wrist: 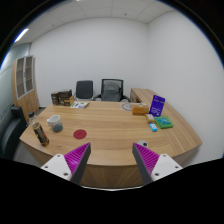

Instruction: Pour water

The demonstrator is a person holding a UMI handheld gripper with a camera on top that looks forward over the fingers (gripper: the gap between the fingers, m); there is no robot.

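A dark bottle (40, 133) stands near the left end of the long wooden table (105, 125). Beside it, further in, sits a dark red cup (55, 123). A red lid-like disc (81, 133) lies on the tabletop right of the bottle. My gripper (112, 160) hovers well back from the table's near edge, its fingers (76, 158) wide apart with magenta pads showing and nothing between them. All the objects lie far beyond the fingers.
A purple box (157, 103), a teal item (165, 122) and small packets (153, 127) sit at the table's right end. A cardboard box (62, 98) and papers (81, 104) lie at the far side. Two office chairs (99, 90) stand behind; a cabinet (27, 80) is left.
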